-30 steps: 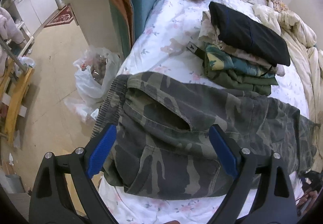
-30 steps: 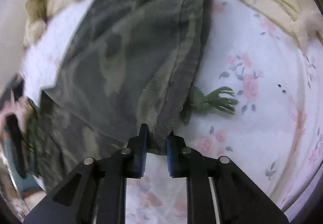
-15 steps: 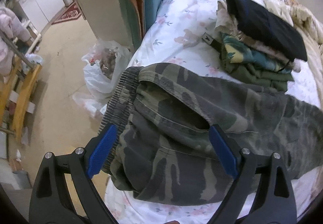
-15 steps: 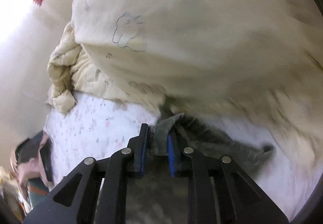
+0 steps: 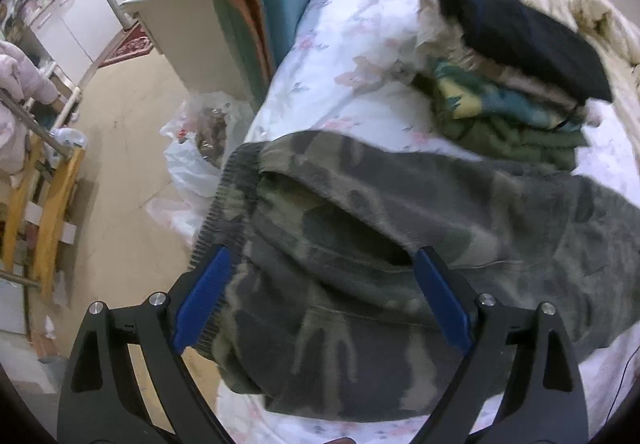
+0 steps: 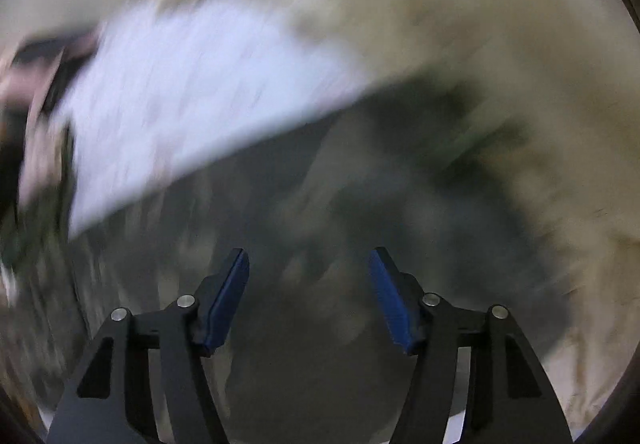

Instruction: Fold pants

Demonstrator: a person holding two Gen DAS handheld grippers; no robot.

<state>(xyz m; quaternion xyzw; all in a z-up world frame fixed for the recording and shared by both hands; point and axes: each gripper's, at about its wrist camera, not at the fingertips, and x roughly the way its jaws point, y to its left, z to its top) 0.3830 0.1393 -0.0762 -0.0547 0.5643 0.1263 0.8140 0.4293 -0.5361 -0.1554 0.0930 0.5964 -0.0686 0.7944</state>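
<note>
Camouflage pants (image 5: 384,244) lie rumpled across the bed's (image 5: 352,55) near edge, ribbed waistband at its left side, one pocket gaping. Left tongs (image 5: 320,300) spread wide above the waist; right tongs (image 6: 308,296), also apart, hover over blurred cloth. Folded clothes (image 5: 516,83) crowd the far side.

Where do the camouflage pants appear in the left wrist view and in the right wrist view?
Left wrist view: camouflage pants fill the lower centre, waistband at left, between the open fingers.
Right wrist view: blurred, the pants cover the lower middle, ahead of the open fingers.
Shared landmark: the white floral bedsheet, above the pants in both views.
</note>
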